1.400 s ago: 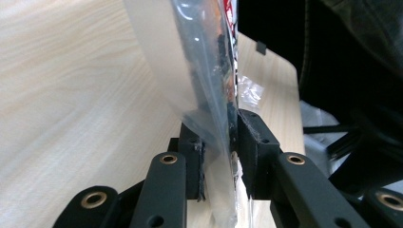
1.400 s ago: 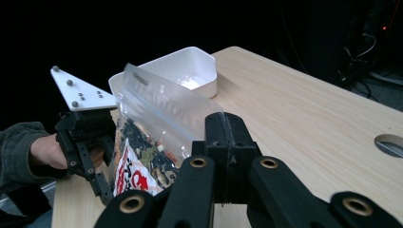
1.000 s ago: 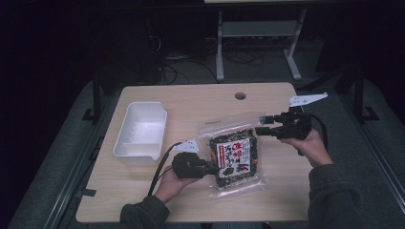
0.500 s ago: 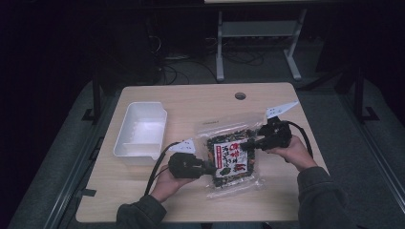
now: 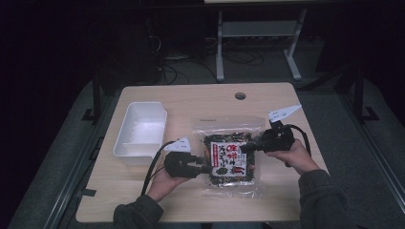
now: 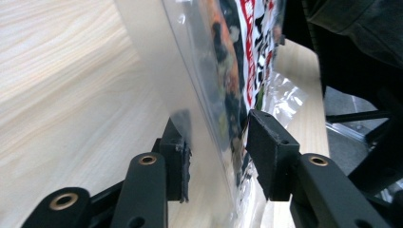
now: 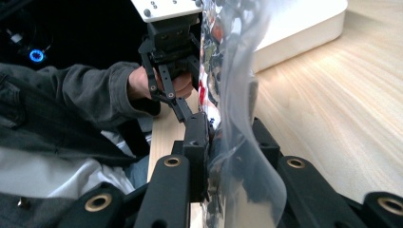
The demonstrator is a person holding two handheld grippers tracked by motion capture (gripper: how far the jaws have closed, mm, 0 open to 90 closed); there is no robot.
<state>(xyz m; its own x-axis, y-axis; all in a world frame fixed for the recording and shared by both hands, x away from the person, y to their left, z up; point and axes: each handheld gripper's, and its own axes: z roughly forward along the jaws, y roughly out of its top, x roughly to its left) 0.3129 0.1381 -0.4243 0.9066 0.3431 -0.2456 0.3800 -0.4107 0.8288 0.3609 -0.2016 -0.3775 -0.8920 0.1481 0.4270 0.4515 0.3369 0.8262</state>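
Between the left gripper's (image 6: 216,154) jaws, slightly parted after just opening: clear snack bag (image 5: 229,153), edge loose, lying on the table (image 5: 191,102). Right gripper (image 7: 228,147): jaws just closing, clamped on the bag's opposite edge.

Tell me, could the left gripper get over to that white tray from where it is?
Probably yes. The white tray sits just beyond the left gripper with bare table between, though its jaws, which have just been opening, stand around the snack bag edge.
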